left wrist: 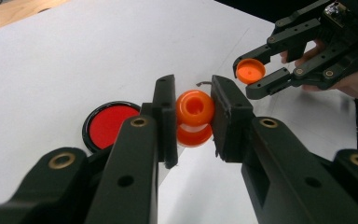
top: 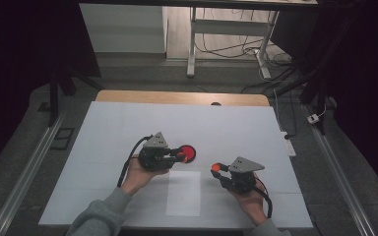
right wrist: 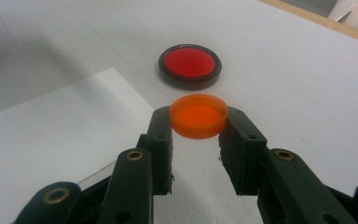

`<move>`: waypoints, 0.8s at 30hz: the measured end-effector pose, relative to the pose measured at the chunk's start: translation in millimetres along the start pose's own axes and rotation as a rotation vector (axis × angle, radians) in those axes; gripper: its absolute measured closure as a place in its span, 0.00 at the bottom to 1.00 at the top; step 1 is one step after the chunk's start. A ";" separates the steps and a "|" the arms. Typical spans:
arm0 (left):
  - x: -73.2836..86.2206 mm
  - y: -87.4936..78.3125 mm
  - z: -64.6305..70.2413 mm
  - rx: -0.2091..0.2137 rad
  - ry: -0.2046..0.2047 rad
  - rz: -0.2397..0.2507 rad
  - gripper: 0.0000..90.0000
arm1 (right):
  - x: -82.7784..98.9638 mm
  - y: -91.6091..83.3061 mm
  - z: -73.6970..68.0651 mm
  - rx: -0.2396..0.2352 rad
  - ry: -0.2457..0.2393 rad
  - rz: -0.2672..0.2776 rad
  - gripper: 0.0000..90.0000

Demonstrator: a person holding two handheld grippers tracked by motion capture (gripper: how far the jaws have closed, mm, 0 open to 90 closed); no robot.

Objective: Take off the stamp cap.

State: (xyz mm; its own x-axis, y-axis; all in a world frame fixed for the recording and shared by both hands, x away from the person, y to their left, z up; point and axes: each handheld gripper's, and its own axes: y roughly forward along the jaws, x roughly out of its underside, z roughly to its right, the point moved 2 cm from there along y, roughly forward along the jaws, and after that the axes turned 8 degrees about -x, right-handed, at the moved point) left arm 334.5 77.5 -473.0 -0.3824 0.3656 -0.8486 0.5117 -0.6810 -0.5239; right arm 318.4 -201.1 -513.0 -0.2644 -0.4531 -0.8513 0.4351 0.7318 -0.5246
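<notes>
**Both tools pinching orange parts over the table**

The left tool [top: 176, 154] pinches an orange bottle [left wrist: 194, 116], mouth open, just above the table [top: 236, 128]. The right tool [top: 219, 169] pinches an orange cap [right wrist: 199, 115] to the right of it, a little apart. A red disc [top: 188, 153] in a dark rim lies flat just beyond the bottle. A clear sheet [top: 184, 192] lies nearer, between the hands. Nothing stands between cap and bottle.

High view overhead looking forward and down, far, gripper views low, close along their jaws, all sharing red disc [top: 188, 153] on table [top: 108, 132].
</notes>
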 end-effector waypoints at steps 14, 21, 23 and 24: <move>-0.2 -4.8 -5.1 -0.018 -0.003 0.008 0.81 | 11.0 -16.9 7.5 0.025 0.029 0.007 0.72; -1.5 -7.5 -7.9 -0.032 -0.001 0.014 0.81 | 13.0 -19.1 10.2 0.026 0.039 0.014 0.72; -2.4 -9.3 -9.0 -0.037 -0.002 0.019 0.81 | 13.1 -18.4 9.7 0.024 0.034 0.012 0.72; -2.9 -10.3 -9.6 -0.040 -0.001 0.022 0.81 | 13.0 -18.1 9.9 0.024 0.032 0.012 0.72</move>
State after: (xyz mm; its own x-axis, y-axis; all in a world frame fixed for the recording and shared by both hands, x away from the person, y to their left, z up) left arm 337.8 89.6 -465.8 -0.3717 0.3498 -0.8599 0.5500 -0.6633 -0.5075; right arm 315.6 -225.2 -514.5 -0.2865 -0.4276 -0.8573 0.4589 0.7242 -0.5146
